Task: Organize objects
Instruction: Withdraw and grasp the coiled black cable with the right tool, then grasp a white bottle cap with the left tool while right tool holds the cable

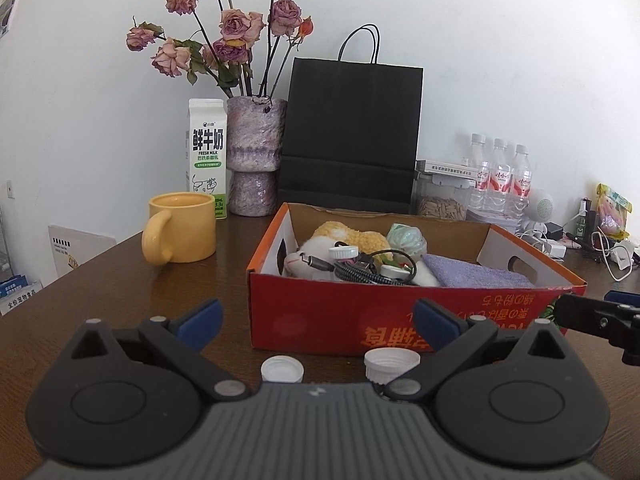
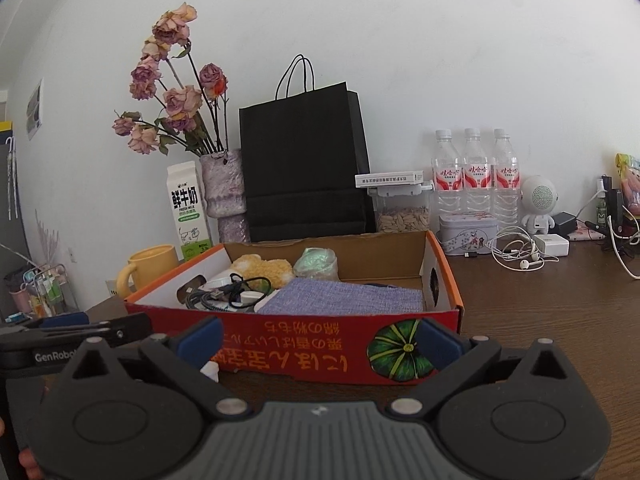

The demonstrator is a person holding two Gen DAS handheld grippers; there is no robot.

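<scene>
Caps, white plastic, two: smaller cap (image 1: pixel 282 369) and taller ribbed cap (image 1: pixel 391 363), loose on table (image 1: pixel 120 280), just ahead of left gripper (image 1: pixel 316 316), between its spread fingers and red cardboard box (image 1: pixel 320 320). Left gripper: wide open, holding nothing. Right gripper (image 2: pixel 318 340): wide open, empty, close against box front. Box contents: plush toy (image 1: pixel 352 236), coiled cable (image 1: pixel 360 268), folded purple cloth (image 1: pixel 476 274). Handling, judged: caps light, rigid, likely slippery and prone to skidding; best pinched across outer rim, ribbed wall offering surer purchase.
</scene>
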